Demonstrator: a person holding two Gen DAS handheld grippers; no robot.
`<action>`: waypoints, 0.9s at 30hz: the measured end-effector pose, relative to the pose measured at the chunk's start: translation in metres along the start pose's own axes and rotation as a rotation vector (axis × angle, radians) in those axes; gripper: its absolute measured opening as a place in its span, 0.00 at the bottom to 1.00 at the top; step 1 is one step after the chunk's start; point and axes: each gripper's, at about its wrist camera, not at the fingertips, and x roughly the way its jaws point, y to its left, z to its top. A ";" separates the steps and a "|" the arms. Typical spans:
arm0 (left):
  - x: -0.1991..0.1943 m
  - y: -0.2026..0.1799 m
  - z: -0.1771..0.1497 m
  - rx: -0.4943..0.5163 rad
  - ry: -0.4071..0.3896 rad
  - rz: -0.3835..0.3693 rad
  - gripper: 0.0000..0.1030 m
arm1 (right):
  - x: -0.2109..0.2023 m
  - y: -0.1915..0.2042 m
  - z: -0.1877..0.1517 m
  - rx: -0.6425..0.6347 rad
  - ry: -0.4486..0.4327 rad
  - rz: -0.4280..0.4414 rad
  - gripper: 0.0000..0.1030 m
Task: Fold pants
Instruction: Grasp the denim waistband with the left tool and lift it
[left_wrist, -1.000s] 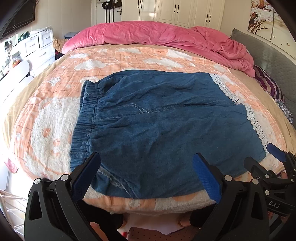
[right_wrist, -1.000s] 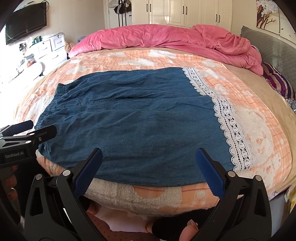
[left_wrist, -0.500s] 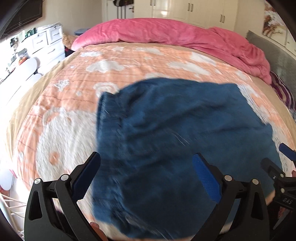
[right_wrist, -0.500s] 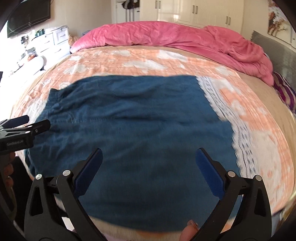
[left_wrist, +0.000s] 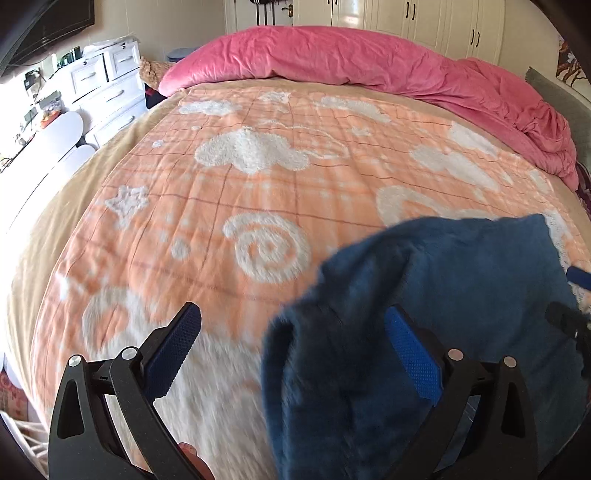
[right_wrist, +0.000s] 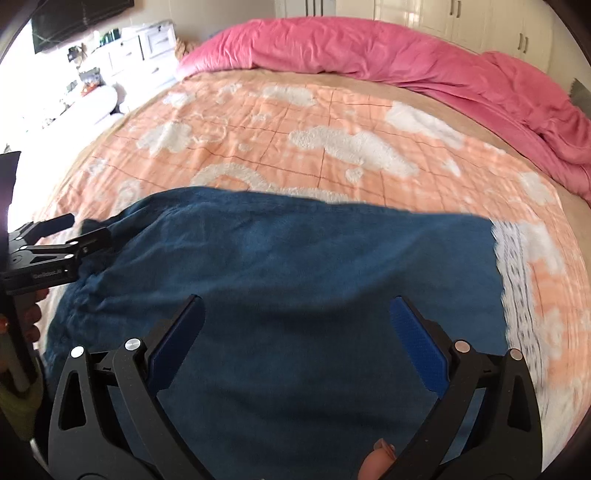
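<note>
Our fingers stand wide on both the left gripper and right gripper, gripping nothing. Only the right view shows the lace hem at the right; the blue denim pants lie crosswise on the bed, rumpled.

The left gripper is being held with its jaws wide apart, nothing between the blue pads. The blue pants are being seen blurred at near right, over the orange blanket, reaching behind the right finger. A pink duvet is lying bunched along the far edge. White drawers are standing at far left.
</note>
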 end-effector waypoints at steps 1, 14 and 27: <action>0.005 0.002 0.002 0.006 0.000 -0.014 0.96 | 0.008 -0.001 0.008 -0.013 0.002 -0.009 0.92; 0.037 0.010 0.001 0.015 0.006 -0.245 0.35 | 0.074 0.022 0.064 -0.277 0.070 0.036 0.92; 0.001 0.011 -0.004 0.048 -0.153 -0.308 0.22 | 0.091 0.075 0.062 -0.538 0.154 0.170 0.04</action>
